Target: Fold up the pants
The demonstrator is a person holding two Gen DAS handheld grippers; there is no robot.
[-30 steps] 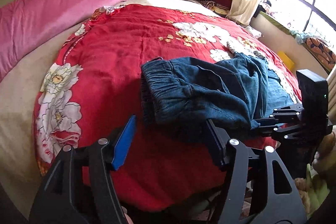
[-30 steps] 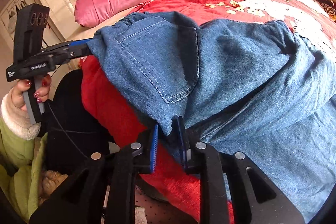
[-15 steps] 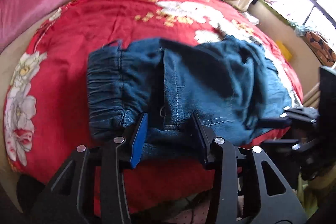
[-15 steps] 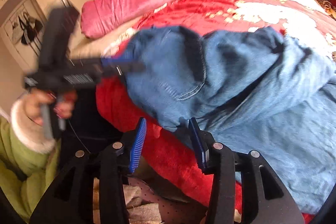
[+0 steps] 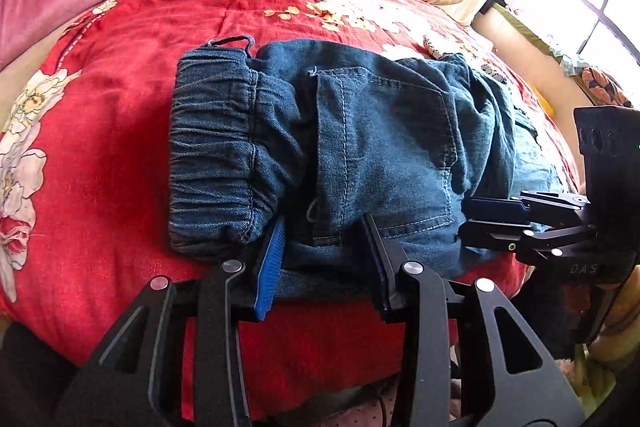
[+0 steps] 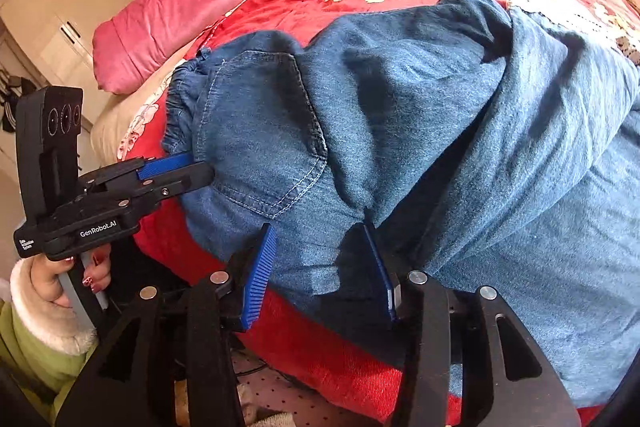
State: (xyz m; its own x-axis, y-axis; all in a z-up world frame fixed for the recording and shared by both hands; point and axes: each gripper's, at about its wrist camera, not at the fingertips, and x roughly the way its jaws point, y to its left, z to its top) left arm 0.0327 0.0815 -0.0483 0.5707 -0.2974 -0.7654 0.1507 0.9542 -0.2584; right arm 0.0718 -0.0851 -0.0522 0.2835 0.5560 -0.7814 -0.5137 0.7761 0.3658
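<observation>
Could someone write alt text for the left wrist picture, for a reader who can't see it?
Blue denim pants lie folded on a red floral bedspread, the open left gripper at their near edge. The right gripper reaches in from the right.

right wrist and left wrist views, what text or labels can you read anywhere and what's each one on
"GenRobot.AI": white print on the side of the left gripper, seen in the right wrist view.
Small white label at the rear end of that same body: three short lines, too small to read.
"DAS": faint raised letters on the body of the right gripper, seen in the left wrist view; it may be cut off.
The pants and the red bedspread show no text.
</observation>
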